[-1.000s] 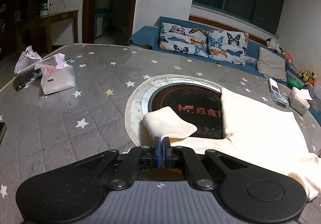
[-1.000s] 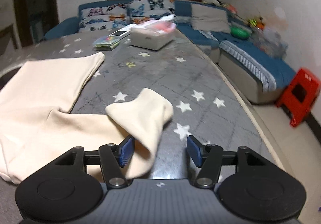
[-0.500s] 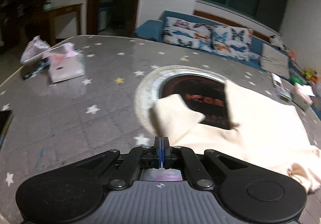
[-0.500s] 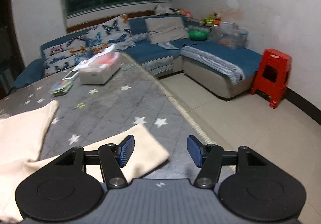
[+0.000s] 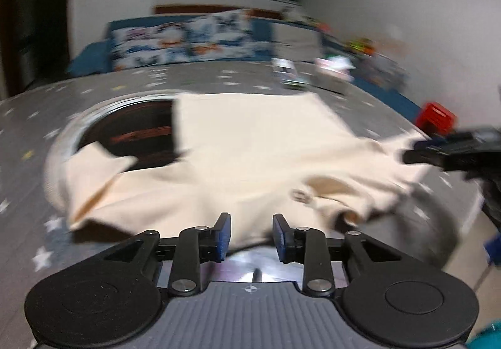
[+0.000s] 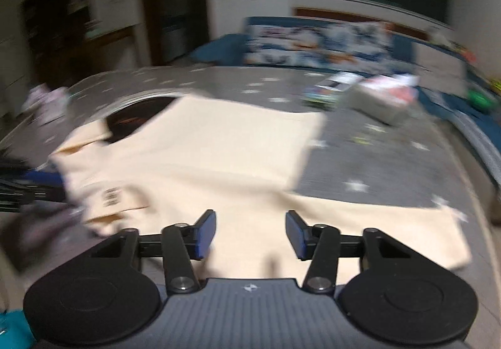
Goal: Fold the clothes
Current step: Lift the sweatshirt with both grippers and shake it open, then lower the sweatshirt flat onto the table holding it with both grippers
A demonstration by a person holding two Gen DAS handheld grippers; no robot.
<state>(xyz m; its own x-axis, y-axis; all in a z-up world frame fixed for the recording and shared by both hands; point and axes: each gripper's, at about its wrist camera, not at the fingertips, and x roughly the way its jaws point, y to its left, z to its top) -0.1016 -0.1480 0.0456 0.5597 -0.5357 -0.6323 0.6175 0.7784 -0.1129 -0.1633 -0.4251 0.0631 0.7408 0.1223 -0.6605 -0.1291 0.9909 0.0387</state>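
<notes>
A cream shirt [image 5: 250,145] lies spread on the grey star-patterned table [image 5: 31,117], partly over a round black cooktop [image 5: 131,133]. Its collar with a label [image 5: 300,195] is bunched at the near edge. My left gripper [image 5: 252,236] hovers at that near edge; its jaws are opening, with the cloth's edge between the pads but not pinched. In the right wrist view the shirt [image 6: 203,161] fills the middle. My right gripper [image 6: 250,234] is over its near hem, jaws closing, pads not pressing the cloth. Both views are blurred.
A tissue box [image 6: 379,98] and a small stack of flat items [image 6: 328,89] sit at the table's far right. A pink bag [image 6: 47,101] is far left. A blue sofa with butterfly cushions [image 5: 188,39] stands behind, and a red stool [image 5: 435,117] is on the floor.
The left gripper swung right from the left sleeve to the collar, and its shut jaws came apart. The right gripper swung left from the table's right edge back over the shirt, jaws narrower.
</notes>
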